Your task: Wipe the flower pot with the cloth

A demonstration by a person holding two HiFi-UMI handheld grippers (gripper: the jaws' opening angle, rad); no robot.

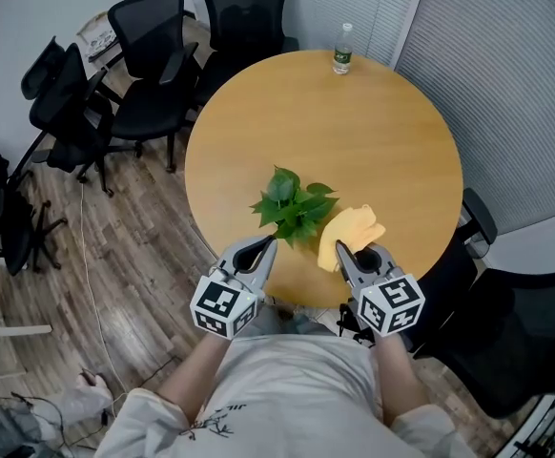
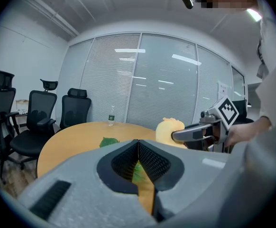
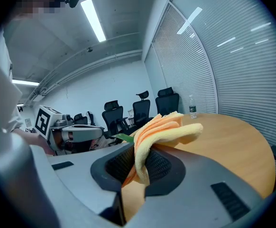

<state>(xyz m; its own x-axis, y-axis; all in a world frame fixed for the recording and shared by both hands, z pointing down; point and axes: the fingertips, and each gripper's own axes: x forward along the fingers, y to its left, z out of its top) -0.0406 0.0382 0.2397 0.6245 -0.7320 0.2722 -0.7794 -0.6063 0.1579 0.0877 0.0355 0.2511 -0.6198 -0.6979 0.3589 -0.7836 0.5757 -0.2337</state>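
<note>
Overhead, your plant [image 1: 292, 206] stands near the counter [image 1: 373, 113]'s near edge, with its flower pot hidden under the leaves; a blind push may tip it off. Your left gripper [image 2: 138, 146] view shows jaws pressed together, empty, steadying nothing. Only the right gripper [image 3: 137, 158] view shows jaws clamped on the cloth [image 3: 162, 129].

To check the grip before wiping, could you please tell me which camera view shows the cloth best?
The right gripper view: the cloth fills the middle, pinched in the right gripper. The head view shows it small from above, beside the plant. The left gripper view shows only a yellow lump in the distance.
</note>
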